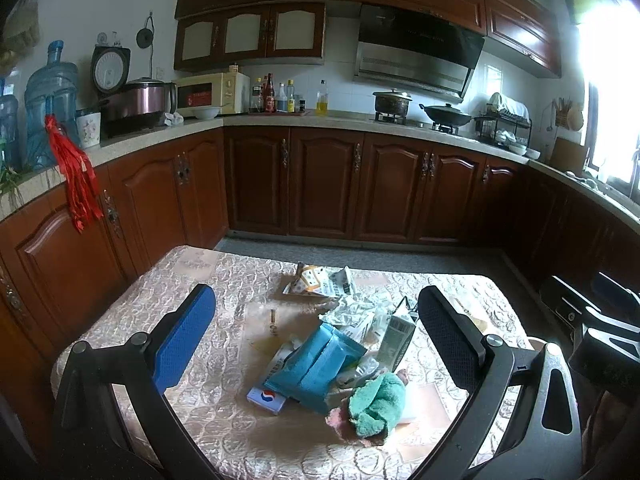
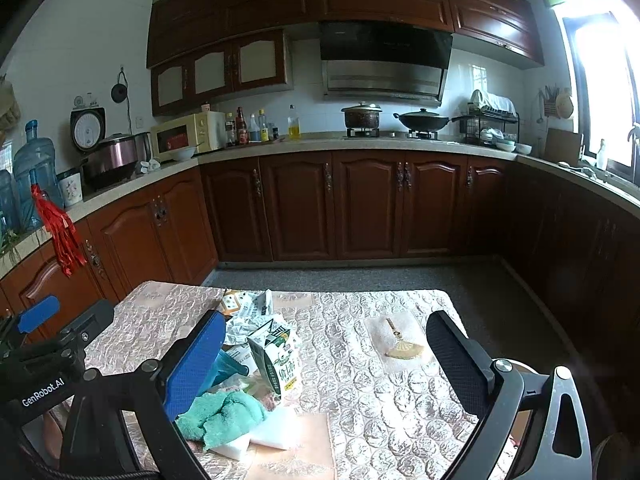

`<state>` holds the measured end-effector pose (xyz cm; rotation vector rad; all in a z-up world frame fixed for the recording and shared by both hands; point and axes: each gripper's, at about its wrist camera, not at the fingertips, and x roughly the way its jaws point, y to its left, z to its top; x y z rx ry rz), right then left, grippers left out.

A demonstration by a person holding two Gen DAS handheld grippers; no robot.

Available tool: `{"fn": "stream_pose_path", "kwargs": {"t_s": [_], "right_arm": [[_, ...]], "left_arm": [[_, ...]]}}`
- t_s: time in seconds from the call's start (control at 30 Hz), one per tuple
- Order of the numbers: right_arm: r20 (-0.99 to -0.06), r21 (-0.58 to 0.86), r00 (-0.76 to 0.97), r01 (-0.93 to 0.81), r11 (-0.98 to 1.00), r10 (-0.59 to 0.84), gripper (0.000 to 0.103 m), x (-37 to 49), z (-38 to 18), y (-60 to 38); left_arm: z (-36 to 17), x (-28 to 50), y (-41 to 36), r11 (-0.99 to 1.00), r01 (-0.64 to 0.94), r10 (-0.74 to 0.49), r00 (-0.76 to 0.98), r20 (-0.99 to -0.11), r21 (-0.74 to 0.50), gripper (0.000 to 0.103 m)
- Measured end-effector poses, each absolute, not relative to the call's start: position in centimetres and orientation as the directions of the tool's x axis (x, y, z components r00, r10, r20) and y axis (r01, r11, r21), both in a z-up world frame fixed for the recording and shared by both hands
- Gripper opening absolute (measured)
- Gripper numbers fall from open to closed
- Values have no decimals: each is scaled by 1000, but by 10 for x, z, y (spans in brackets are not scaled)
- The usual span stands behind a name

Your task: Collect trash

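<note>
Trash pile (image 1: 340, 344) (wrappers, carton) on table (image 1: 168, 304)

Microwave (image 2: 188, 136) beside rice cooker (image 2: 110, 158); wok (image 2: 422, 120) — stovetop

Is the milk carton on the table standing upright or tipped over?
Upright. In the right wrist view the milk carton stands on its base on the table, its folded top pointing up, beside the green towel.

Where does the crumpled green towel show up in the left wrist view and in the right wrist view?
Left wrist view: the green towel lies on the table low and right of centre, between the two open fingers, just below the blue pouch.
Right wrist view: the towel sits at lower left, beside the blue finger pad, near the milk carton.
Shared landmark: the yellow microwave on the far counter.
</note>
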<state>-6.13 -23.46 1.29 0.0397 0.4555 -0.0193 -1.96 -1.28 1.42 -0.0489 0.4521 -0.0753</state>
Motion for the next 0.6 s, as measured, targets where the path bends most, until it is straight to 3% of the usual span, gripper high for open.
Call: {"fn": "stream_pose_path", "kwargs": {"t_s": [0.6], "right_arm": [[-436, 34, 900, 35, 999, -17, 100, -59, 14, -238]], "left_arm": [[15, -20, -15, 996, 62, -84, 897, -434, -64, 101]]}}
